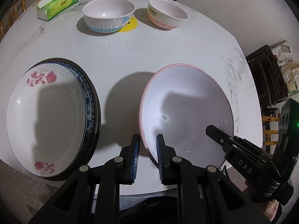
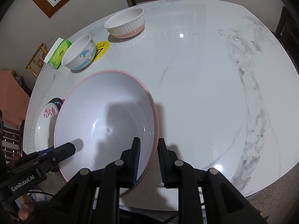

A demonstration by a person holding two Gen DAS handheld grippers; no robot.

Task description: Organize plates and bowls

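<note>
bowls first: i hold the empty pink-rimmed bowl (image 1: 186, 112) above the table (image 1: 130, 56), left gripper (image 1: 148, 156) and right gripper (image 2: 148, 160) jaws nearly closed on opposite rims; rose plate (image 1: 46, 119) empty atop its stack.

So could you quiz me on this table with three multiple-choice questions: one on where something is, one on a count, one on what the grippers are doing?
1. Where does the rose plate lie?
A. on a stack of plates
B. inside the big bowl
C. on the tissue box

2. How many small bowls stand at the far side?
A. one
B. two
C. four

3. How is the big pink-rimmed bowl held?
A. by nothing
B. by one gripper
C. by both grippers on its rim

Answers: 1 A, darker plate rims show beneath it. 2 B, blue bowl and pink bowl. 3 C, left gripper and right gripper each straddle the rim.
</note>
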